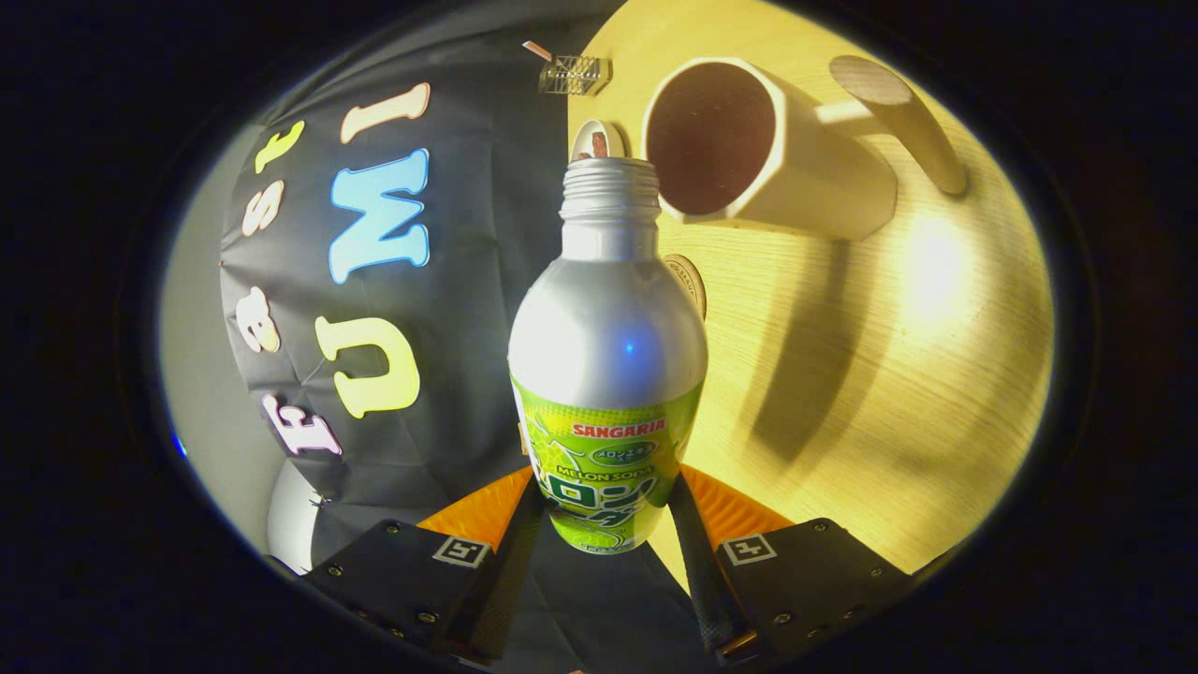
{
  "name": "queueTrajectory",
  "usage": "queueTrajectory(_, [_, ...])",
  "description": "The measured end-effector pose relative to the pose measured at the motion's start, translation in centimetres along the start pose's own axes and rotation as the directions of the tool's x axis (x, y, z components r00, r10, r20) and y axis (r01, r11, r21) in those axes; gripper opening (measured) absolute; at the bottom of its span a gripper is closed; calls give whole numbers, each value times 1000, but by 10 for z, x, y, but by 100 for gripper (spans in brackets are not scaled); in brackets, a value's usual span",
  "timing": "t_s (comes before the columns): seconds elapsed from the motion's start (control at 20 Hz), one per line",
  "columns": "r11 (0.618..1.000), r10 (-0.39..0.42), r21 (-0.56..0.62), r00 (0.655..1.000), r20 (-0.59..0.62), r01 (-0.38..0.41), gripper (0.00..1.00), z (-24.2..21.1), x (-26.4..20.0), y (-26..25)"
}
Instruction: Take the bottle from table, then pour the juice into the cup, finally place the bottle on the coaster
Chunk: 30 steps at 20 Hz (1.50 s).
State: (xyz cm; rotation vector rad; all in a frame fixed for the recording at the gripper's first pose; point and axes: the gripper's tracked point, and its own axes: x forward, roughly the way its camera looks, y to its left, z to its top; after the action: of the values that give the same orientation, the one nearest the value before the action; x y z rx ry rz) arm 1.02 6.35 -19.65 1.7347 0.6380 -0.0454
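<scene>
So the hand-held gripper (606, 524) has both fingers clamped on the lower, labelled part of the bottle (606, 356), one on each side, and the whole view is rolled over sideways, so the bottle looks tipped for the pour. Cap is off, the threaded neck is bare, and the mouth sits right at the rim of the cup (749, 150), just beside its opening rather than clearly over it. The cup's inside looks dark, hard to tell if any juice is in there. The coaster (691, 281) peeks out from behind the bottle's shoulder, flat on the worktop (889, 374). Further off, a small white cap-like thing (599, 140) lies past the neck, and a clear little block (575, 75) beyond that.

Risk from here: if the mouth stays at the rim's edge, juice probably runs down the cup's outside onto the worktop. Smooth metal body too, so it might slip.
</scene>
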Motion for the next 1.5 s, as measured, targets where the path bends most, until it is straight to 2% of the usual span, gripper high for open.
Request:
queueTrajectory(0.8, [988,-18,150,997,-68,28,75,-2,-7,5])
queueTrajectory(1.5, [968,6,250,994,-107,21,75,-3,-11,23])
